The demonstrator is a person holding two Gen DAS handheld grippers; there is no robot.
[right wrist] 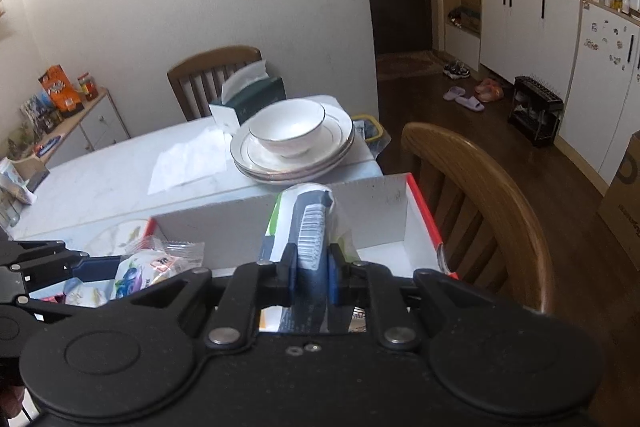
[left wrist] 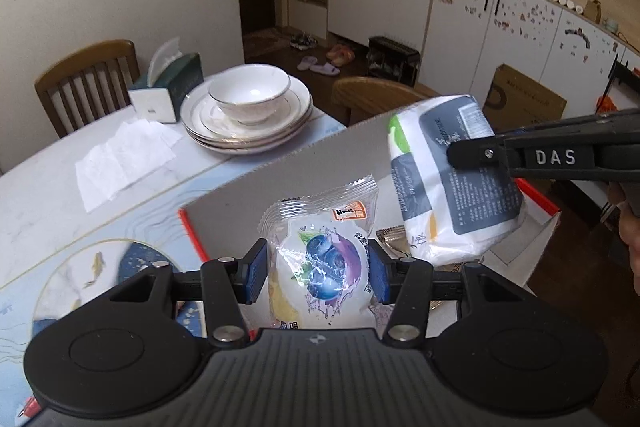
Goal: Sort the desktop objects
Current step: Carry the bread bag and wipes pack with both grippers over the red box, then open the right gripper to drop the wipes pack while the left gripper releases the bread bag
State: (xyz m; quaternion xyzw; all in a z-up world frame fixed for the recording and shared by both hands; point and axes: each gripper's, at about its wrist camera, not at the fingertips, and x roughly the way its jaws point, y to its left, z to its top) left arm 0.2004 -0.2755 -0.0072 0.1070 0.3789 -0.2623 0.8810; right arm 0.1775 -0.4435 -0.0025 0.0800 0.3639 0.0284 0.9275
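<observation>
My left gripper [left wrist: 317, 269] is shut on a clear snack packet with a blueberry picture [left wrist: 320, 259], holding it over the open cardboard box [left wrist: 280, 179] with red edges. My right gripper [right wrist: 311, 267] is shut on a white and grey tissue pack [right wrist: 306, 223], also above the box [right wrist: 380, 211]. In the left wrist view the tissue pack [left wrist: 452, 183] hangs at the right, pinched by the other gripper's black fingers [left wrist: 480, 153]. In the right wrist view the blueberry packet [right wrist: 140, 271] shows at the lower left. A brown wrapper [left wrist: 394, 237] lies inside the box.
On the table [left wrist: 48, 195] stand a bowl [left wrist: 250, 93] on stacked plates [left wrist: 208, 123], a green tissue box [left wrist: 172, 87] and loose tissues [left wrist: 120, 159]. Wooden chairs [right wrist: 480, 195] stand by the table. A cardboard carton [left wrist: 524, 103] rests on the floor.
</observation>
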